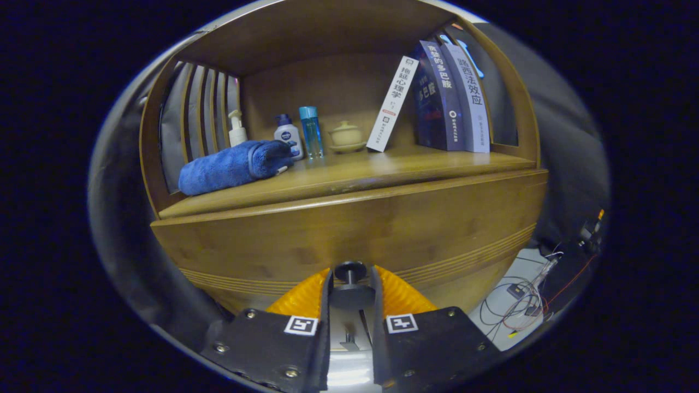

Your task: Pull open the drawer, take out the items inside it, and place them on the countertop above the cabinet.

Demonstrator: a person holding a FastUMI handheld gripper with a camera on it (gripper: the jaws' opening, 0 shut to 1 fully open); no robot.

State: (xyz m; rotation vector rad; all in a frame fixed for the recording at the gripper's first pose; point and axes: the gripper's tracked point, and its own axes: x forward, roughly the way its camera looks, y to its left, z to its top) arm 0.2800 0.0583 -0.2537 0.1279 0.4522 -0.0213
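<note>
The wooden cabinet's drawer front (415,229) spans the view close ahead of me. Its dark round knob (350,271) sticks out toward me and sits right between my fingers. My gripper (352,281) is shut on the drawer knob, one finger pressing on each side of it. The drawer front looks flush with the cabinet, and its inside is hidden. Above it runs the wooden countertop (382,169).
On the countertop lie a rolled blue towel (232,166), a white pump bottle (237,130), a white-and-blue bottle (288,135), a clear blue bottle (311,131), a lidded tea cup (346,136) and three leaning books (442,98). Loose cables (524,300) lie on the floor beyond the cabinet's right side.
</note>
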